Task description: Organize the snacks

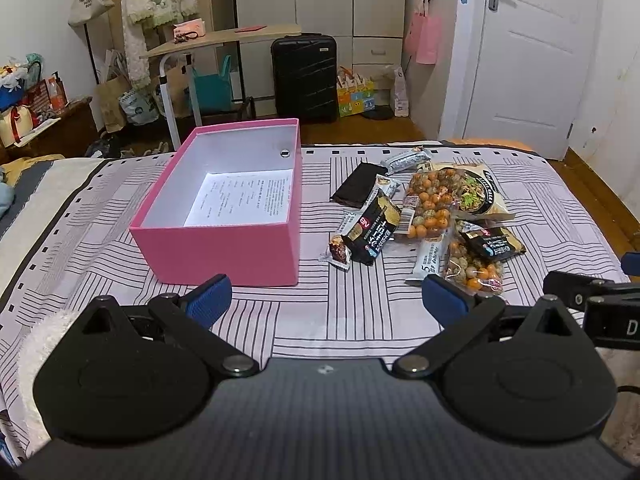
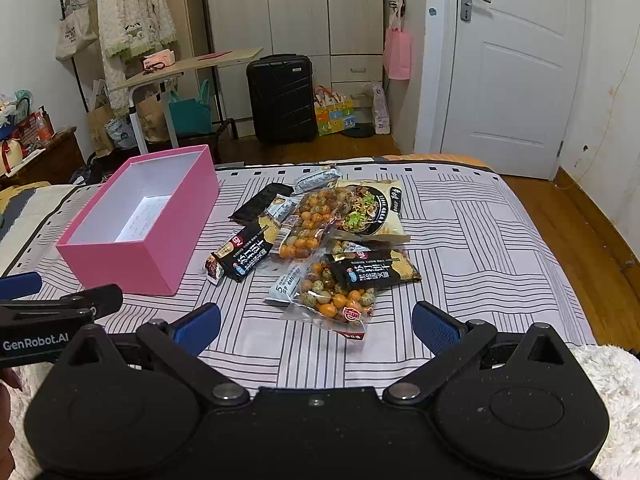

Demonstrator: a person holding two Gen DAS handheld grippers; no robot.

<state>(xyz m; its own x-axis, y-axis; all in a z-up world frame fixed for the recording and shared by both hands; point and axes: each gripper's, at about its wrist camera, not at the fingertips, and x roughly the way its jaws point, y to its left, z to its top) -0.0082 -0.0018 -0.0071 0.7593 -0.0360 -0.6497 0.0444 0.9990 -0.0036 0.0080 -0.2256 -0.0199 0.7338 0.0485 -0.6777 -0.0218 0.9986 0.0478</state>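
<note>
Pink box point(image 1: 224, 256) — lengthwise, pointing away.

A lived-in bedroom in a home: a bed point(image 1: 120, 208) with a striped patchwork sheet fills the foreground, a tall pale wardrobe point(image 2: 296, 4) stands against the far wall beside a black suitcase point(image 1: 305, 76), a fluffy robe point(image 2: 134, 12) hangs on a clothes rack, and a white panelled door point(image 2: 516, 64) is closed over a wooden floor point(image 2: 568, 232)
</note>
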